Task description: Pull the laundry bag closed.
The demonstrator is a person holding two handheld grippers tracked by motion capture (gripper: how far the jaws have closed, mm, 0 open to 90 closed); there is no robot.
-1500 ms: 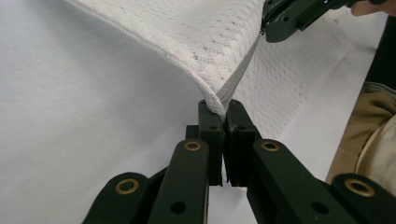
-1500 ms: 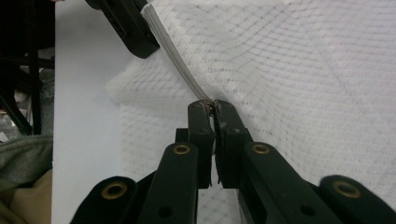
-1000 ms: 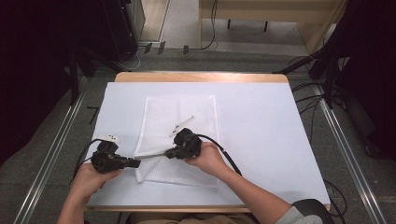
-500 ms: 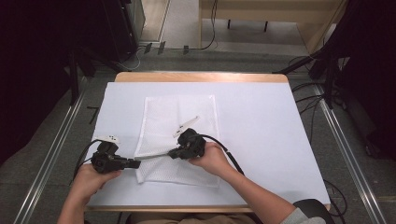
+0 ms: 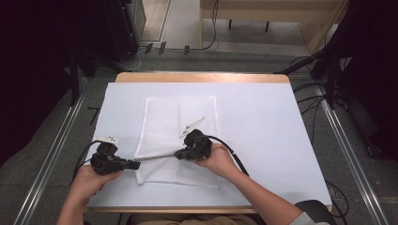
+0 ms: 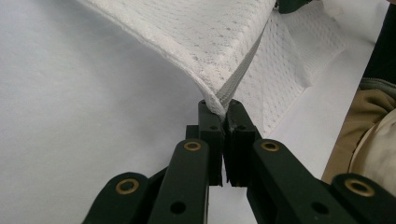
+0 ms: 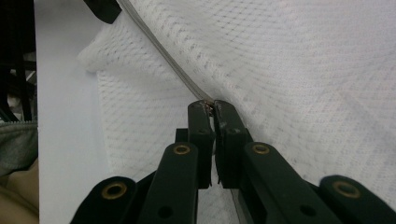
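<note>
A white mesh bag [image 5: 180, 117] lies flat in the middle of the white table [image 5: 263, 131]. Its near edge is lifted into a taut grey zipper strip [image 5: 157, 157] between the two grippers. My left gripper [image 5: 136, 165] is at the bag's near left corner and is shut on that corner [image 6: 223, 108], pinching the end of the zipper strip. My right gripper [image 5: 178, 153] is shut on a small metal zipper pull [image 7: 212, 108] further along the strip [image 7: 163, 56]. The mesh [image 6: 219, 42] rises from the left jaws like a tent.
A small white tag [image 5: 193, 124] lies on the bag behind the right gripper. Black cables trail from both grippers towards the near edge. The wooden table edge [image 5: 202, 77] runs along the far side, with metal rails and floor cables beyond.
My right gripper has shifted slightly to the right along the zipper line, away from the left gripper. The left gripper has stayed where it was.
</note>
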